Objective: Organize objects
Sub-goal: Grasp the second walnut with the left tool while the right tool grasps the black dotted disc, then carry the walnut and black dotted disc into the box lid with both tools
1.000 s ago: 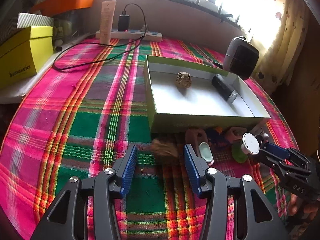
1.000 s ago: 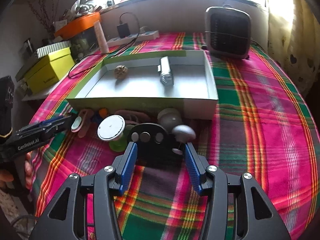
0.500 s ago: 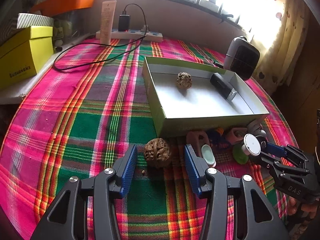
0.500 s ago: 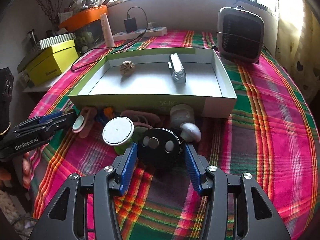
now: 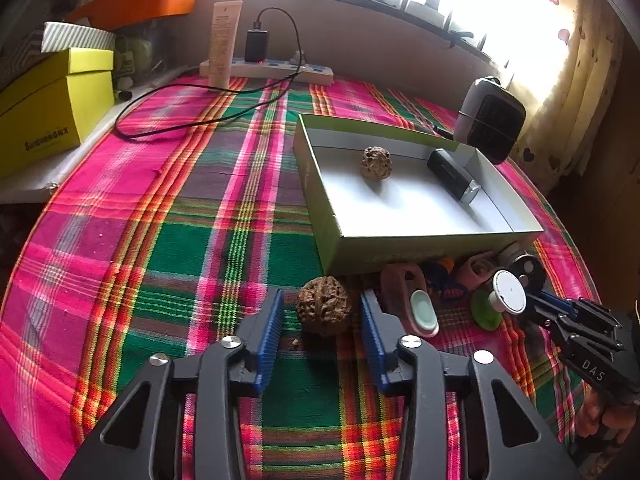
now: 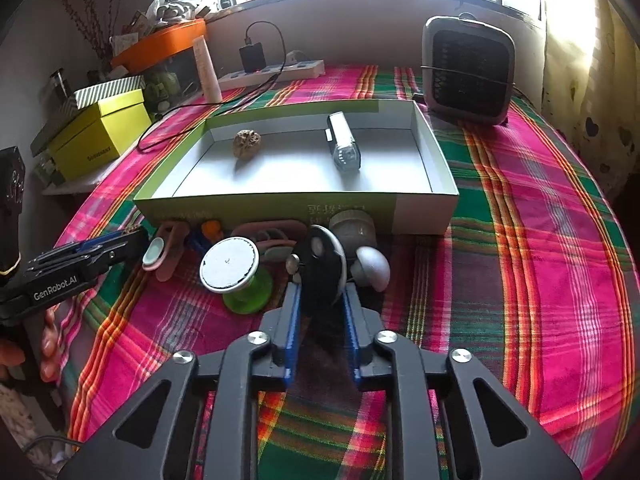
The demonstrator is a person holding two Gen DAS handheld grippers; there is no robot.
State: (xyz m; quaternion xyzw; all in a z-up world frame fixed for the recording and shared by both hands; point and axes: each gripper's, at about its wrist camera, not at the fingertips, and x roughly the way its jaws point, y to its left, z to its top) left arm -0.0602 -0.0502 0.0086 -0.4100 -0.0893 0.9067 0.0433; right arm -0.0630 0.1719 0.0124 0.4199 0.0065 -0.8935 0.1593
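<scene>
A green-walled open box (image 5: 336,216) (image 6: 264,206) holds a walnut (image 5: 375,163) (image 6: 247,143) and a dark flashlight (image 5: 452,176) (image 6: 343,146). My left gripper (image 5: 322,314) is open, its blue pads on either side of a second walnut (image 5: 325,310) on the cloth, not touching it. My right gripper (image 6: 320,300) is shut on a black disc (image 6: 322,270) with silver studs, tilted up on edge. Beside it lie a white-topped green spool (image 6: 232,268), a grey knob (image 6: 372,268) and pink pieces (image 6: 172,248) along the box's front wall.
A grey heater (image 6: 468,72) stands behind the box on the right. A power strip (image 5: 268,70) with a charger and black cable, a tube (image 5: 224,44), and yellow boxes (image 5: 52,108) sit at the back left. Plaid cloth (image 5: 160,220) covers the table.
My right gripper closed on the black disc and tipped it up on edge. My left gripper stayed open around the walnut, which came into sharp view between the pads.
</scene>
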